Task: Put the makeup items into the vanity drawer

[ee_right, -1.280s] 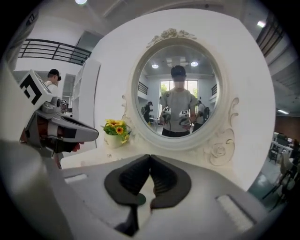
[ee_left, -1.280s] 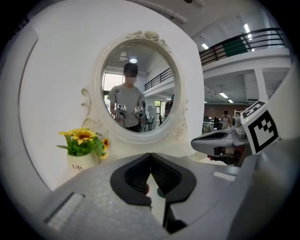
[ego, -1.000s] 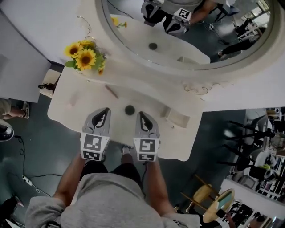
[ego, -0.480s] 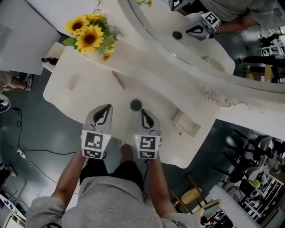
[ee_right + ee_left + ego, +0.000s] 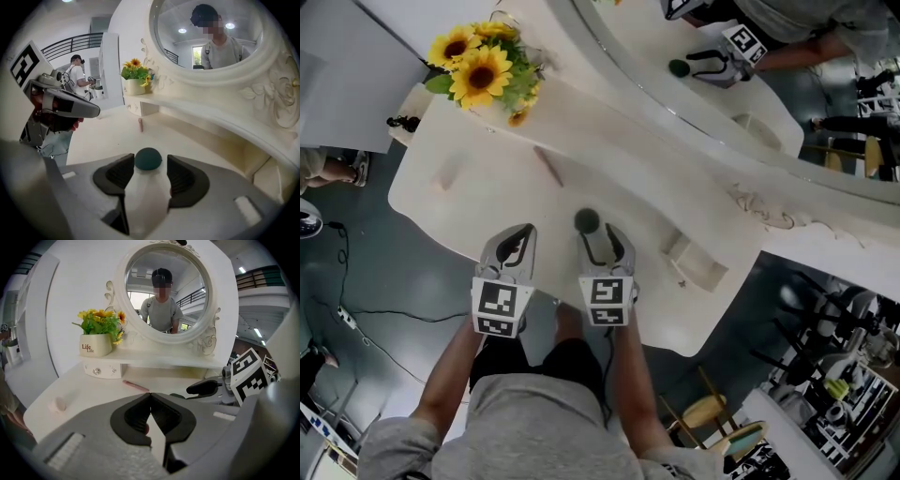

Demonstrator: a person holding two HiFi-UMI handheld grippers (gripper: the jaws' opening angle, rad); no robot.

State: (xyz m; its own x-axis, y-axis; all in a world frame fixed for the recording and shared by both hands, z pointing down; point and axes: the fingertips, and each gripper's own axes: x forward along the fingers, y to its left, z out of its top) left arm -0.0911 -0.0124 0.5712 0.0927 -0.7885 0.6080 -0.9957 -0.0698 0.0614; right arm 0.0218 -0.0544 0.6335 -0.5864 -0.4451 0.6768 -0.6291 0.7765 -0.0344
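Dark-green round makeup item [image 5: 148, 158] sits at our right gripper's [image 5: 602, 242] tips. Its jaws have just spread wide, untouched, ready to grasp it. Our left gripper [image 5: 150, 397] is closed, empty.

Staged dressing corner set up inside a large indoor hall. Cream vanity table [image 5: 487, 178] with ornate oval mirror [image 5: 166, 291] and potted sunflowers [image 5: 483, 70]. Around it: bare grey floor [image 5: 356, 253] with trailing cables [image 5: 344, 321], equipment racks [image 5: 848, 384], mezzanine railing [image 5: 70, 46], a second person [image 5: 77, 75] at work.
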